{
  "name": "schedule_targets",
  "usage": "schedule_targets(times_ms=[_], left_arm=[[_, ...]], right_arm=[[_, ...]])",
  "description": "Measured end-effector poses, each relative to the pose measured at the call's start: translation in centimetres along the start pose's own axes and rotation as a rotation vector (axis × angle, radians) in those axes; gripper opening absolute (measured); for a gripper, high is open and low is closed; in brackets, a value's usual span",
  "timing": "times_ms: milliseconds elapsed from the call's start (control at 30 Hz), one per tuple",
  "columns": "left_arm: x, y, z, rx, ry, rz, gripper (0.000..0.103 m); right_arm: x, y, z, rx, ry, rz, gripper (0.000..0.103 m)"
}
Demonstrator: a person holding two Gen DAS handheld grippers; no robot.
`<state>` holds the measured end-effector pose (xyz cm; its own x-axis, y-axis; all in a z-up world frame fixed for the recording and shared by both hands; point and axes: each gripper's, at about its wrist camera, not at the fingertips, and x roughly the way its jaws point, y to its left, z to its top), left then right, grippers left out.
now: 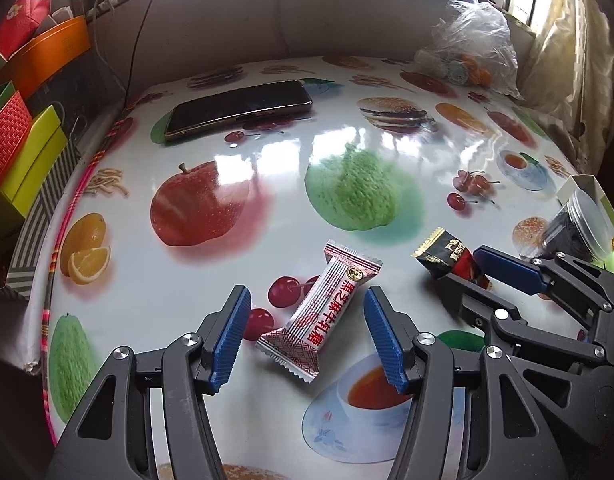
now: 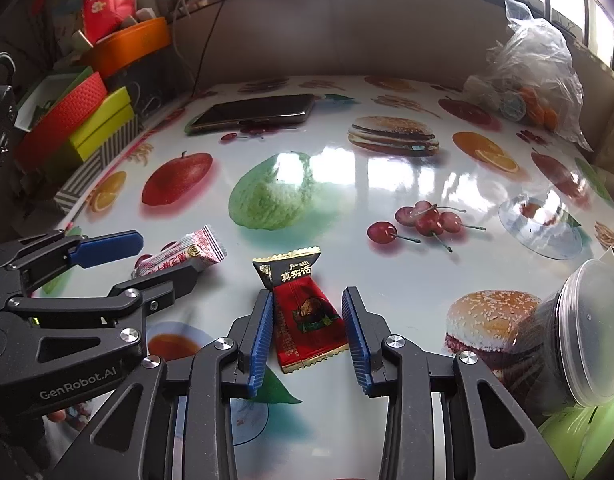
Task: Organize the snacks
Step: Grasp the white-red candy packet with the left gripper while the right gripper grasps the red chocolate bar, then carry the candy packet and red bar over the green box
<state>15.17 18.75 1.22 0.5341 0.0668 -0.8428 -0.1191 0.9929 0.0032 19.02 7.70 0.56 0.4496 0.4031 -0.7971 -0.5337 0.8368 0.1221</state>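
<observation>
A silver and red candy packet [image 1: 321, 312] lies on the fruit-print tablecloth [image 1: 267, 168], between the jaws of my open left gripper [image 1: 303, 334]. It also shows in the right wrist view [image 2: 187, 256]. A red and black candy packet [image 2: 303, 312] lies between the jaws of my open right gripper [image 2: 307, 338]; the left pad is close against it. In the left wrist view this packet [image 1: 447, 256] sits between the right gripper's fingers [image 1: 507, 268]. Neither packet is lifted.
A phone [image 1: 239, 110] lies at the back of the table. A clear plastic bag of snacks [image 2: 523, 92] sits at the back right. A lidded plastic jar [image 2: 575, 344] lies on its side at the right edge. Coloured boxes [image 2: 83, 128] are stacked left.
</observation>
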Motion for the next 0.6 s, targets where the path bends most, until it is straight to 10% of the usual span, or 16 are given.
schedule_targets(times_ms=[167,600], left_arm=[[0.77,-0.10,-0.09,-0.014,0.023,0.007,0.059],[0.22,-0.50,-0.33,-0.052,0.014,0.002,0.020]], right_arm=[[-0.20,-0.30,-0.13,0.006,0.000,0.003,0.034],[-0.74,-0.76,-0.56,0.015,-0.009,-0.011,0.029]])
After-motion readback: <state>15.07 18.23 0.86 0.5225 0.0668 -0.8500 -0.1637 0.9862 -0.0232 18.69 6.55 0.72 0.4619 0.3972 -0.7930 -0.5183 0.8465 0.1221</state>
